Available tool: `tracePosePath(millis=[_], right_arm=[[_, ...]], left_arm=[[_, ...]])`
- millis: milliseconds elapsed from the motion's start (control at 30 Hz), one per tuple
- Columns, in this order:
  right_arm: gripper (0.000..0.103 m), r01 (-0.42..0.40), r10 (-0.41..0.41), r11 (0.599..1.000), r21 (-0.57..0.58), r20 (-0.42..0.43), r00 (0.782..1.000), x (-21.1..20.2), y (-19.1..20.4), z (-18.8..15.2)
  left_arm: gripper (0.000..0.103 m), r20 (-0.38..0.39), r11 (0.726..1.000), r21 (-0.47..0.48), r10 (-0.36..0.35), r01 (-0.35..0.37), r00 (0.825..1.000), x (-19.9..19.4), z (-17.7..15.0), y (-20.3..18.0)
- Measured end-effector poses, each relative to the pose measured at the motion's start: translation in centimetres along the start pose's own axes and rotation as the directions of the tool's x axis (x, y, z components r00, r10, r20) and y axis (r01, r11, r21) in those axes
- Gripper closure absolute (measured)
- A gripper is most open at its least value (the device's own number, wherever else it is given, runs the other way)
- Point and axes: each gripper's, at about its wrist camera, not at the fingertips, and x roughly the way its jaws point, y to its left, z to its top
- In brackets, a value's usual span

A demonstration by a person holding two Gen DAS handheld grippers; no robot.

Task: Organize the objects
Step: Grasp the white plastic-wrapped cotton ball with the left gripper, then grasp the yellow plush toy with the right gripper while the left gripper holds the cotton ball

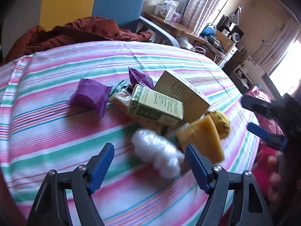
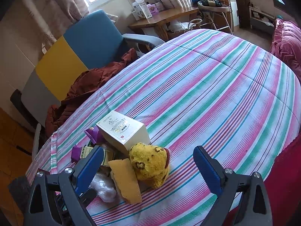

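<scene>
A pile of things lies on the striped bedspread [image 1: 56, 124]: a beige box [image 1: 182, 92], a green carton [image 1: 156, 105], two purple packets [image 1: 90, 96] [image 1: 140, 77], a yellow sponge [image 1: 203, 137], a yellow plush toy [image 1: 223, 122] and a crumpled white plastic bundle [image 1: 158, 154]. My left gripper [image 1: 150, 162] is open just over the bundle, which lies between its fingers without being pressed. My right gripper [image 2: 148, 169] is open and hovers over the plush toy [image 2: 150, 162] and sponge [image 2: 125, 179]; it also shows at the right of the left wrist view as the right gripper [image 1: 255, 117].
A rust-red jacket [image 1: 75, 32] lies at the bed's far edge in front of a blue and yellow chair [image 2: 90, 35]. A wooden desk [image 2: 161, 18] with small boxes stands behind. A pink quilt [image 2: 286, 43] lies along the bed's right side.
</scene>
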Motion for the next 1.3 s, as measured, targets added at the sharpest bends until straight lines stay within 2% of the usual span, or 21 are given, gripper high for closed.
tracePosePath(millis=[100, 133, 167, 233, 267, 400, 533, 733, 1000, 1167, 1300], right_arm=[[0.005, 0.002, -0.002, 1.0, -0.013, -0.005, 1.0, 0.1, 0.2, 0.0], [0.005, 0.0, 0.0, 1.0, -0.012, -0.005, 1.0, 0.1, 0.1, 0.0], [0.005, -0.002, 0.002, 1.0, -0.009, -0.004, 1.0, 0.1, 0.1, 0.0], [0.005, -0.01, 0.01, 1.0, -0.002, -0.004, 1.0, 0.1, -0.1, 0.1], [0.006, -0.011, 0.011, 1.0, -0.002, -0.006, 1.0, 0.1, -0.1, 0.1], [0.01, 0.001, -0.001, 1.0, -0.013, -0.012, 1.0, 0.2, 0.0, 0.1], [0.011, 0.006, -0.006, 1.0, 0.007, -0.016, 1.0, 0.3, -0.4, 0.1], [0.014, 0.023, -0.022, 0.999, 0.031, -0.024, 0.999, 0.5, -0.8, 0.1], [0.016, 0.046, -0.046, 0.999, 0.007, -0.014, 0.999, 0.5, -0.2, 0.1], [0.016, -0.031, 0.03, 1.0, -0.006, -0.081, 0.996, 1.9, 0.3, -0.2], [0.005, -0.082, 0.082, 0.997, -0.002, -0.045, 0.996, 1.5, 0.6, 0.1]], left_arm=[[0.026, -0.044, 0.999, -0.011, 0.039, -0.04, 0.998, 2.9, 0.4, -0.1], [0.026, -0.027, 0.999, -0.015, 0.051, -0.051, 0.998, 3.3, 0.3, 0.0], [0.03, -0.001, 0.997, 0.003, 0.077, -0.077, 0.997, 3.3, 0.3, -0.3], [0.043, 0.006, 0.989, 0.051, 0.139, -0.139, 0.99, 3.5, -0.2, -0.8], [0.043, 0.013, 0.986, 0.072, 0.151, -0.152, 0.988, 3.4, -0.4, -0.8], [0.046, 0.039, 0.985, 0.12, 0.122, -0.126, 0.992, 3.1, -1.2, -0.3], [0.047, 0.049, 0.975, 0.166, 0.138, -0.144, 0.989, 3.2, -1.5, -0.6], [0.066, 0.061, 0.985, 0.127, 0.11, -0.117, 0.992, 2.5, -1.5, 1.2], [0.064, 0.077, 0.989, 0.115, 0.086, -0.094, 0.993, 1.7, -2.3, 1.6], [0.064, 0.08, 0.993, 0.098, 0.06, -0.067, 0.995, 1.4, -2.6, 2.1], [0.064, 0.084, 0.994, 0.095, 0.053, -0.061, 0.995, 1.4, -2.7, 2.1]])
